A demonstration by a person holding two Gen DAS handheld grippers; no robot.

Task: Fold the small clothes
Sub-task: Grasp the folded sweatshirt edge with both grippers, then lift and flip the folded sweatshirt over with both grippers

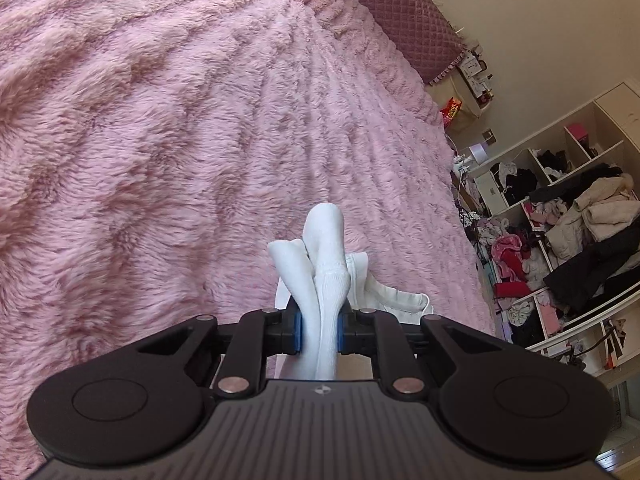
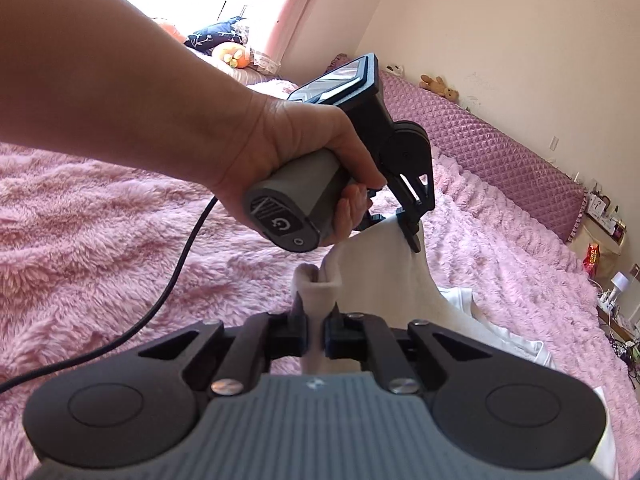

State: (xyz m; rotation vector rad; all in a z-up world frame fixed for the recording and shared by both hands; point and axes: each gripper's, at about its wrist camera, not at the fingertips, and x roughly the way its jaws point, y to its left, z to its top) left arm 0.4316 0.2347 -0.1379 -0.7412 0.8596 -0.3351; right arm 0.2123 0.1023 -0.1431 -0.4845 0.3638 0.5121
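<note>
two grippers are clamped on the same white garment (image 2: 384, 280), which i have lifted above the fluffy pink blanket (image 1: 160, 140). my left gripper (image 1: 319, 330) pinches bunched white folds between its blue pads (image 1: 297, 332), the cloth standing up past the fingertips. my right gripper (image 2: 316, 334) is closed on another gathered edge of the fabric. in the right wrist view the left hand (image 2: 288, 148) grips the other tool's grey handle, a black cable (image 2: 176, 280) trailing across the bed. the rest of the garment drapes down onto the blanket. a quilted purple headboard (image 2: 500, 152) runs along the wall, and open shelves (image 1: 560, 220) hold heaped clothes.
</note>
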